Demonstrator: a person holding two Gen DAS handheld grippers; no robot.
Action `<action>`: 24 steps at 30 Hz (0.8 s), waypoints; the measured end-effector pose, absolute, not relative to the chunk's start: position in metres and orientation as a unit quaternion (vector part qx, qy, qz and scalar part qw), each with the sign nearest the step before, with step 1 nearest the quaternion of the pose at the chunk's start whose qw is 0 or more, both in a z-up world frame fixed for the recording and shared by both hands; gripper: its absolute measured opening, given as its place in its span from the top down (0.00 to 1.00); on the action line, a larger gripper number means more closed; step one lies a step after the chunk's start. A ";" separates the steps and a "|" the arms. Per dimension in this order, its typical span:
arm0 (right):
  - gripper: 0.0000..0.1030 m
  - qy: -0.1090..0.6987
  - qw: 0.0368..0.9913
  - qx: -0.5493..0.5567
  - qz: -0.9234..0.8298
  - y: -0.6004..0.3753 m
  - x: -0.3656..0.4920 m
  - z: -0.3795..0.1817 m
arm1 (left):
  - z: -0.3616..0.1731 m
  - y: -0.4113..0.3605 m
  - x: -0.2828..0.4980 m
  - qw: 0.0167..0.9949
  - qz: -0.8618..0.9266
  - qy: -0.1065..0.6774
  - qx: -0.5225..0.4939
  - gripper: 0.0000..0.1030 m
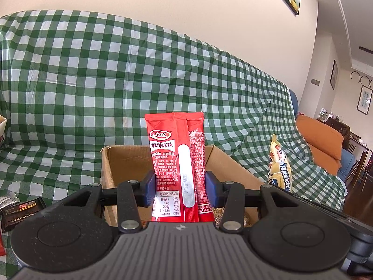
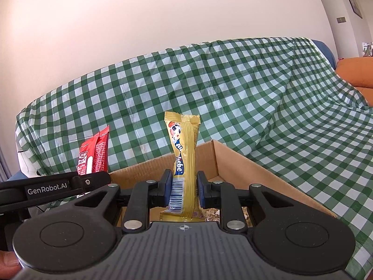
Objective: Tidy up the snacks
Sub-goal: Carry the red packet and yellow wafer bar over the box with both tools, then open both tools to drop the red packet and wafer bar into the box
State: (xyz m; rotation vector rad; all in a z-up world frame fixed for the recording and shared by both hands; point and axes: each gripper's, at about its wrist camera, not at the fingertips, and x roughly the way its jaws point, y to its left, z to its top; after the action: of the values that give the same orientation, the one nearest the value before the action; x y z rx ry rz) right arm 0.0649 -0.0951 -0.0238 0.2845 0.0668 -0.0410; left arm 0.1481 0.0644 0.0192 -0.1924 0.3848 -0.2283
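My left gripper (image 1: pixel 179 187) is shut on a red snack packet (image 1: pixel 177 161), which stands upright between the blue pads above an open cardboard box (image 1: pixel 121 161). My right gripper (image 2: pixel 184 192) is shut on a yellow Alpenliebe candy packet (image 2: pixel 185 161), also upright, over the same cardboard box (image 2: pixel 244 163). The right wrist view shows the red snack packet (image 2: pixel 95 154) and the left gripper's black arm at the left. In the left wrist view the yellow Alpenliebe packet (image 1: pixel 279 163) shows at the right. Some loose snacks lie on the box floor.
A green-and-white checked cloth (image 1: pixel 93 81) covers the sofa behind and the surface around the box. Dark chocolate packets (image 1: pixel 21 210) lie at the left. Orange cushions (image 1: pixel 324 140) sit at the right, with chairs and a table beyond.
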 end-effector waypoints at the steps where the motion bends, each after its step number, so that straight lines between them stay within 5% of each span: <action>1: 0.77 0.033 0.989 0.141 -0.021 -0.095 0.065 -0.024 | 0.019 0.064 0.148 0.971 -0.113 0.191 -0.095 0.53; 24: 0.77 0.033 0.989 0.139 -0.025 -0.091 0.063 -0.022 | 0.021 0.062 0.147 0.972 -0.113 0.181 -0.101 0.53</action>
State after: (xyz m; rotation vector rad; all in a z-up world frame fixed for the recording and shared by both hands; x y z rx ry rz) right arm 0.0628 -0.0914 -0.0223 0.2788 0.0653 -0.0502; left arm 0.1473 0.0624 0.0209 -0.2031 0.3664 -0.2288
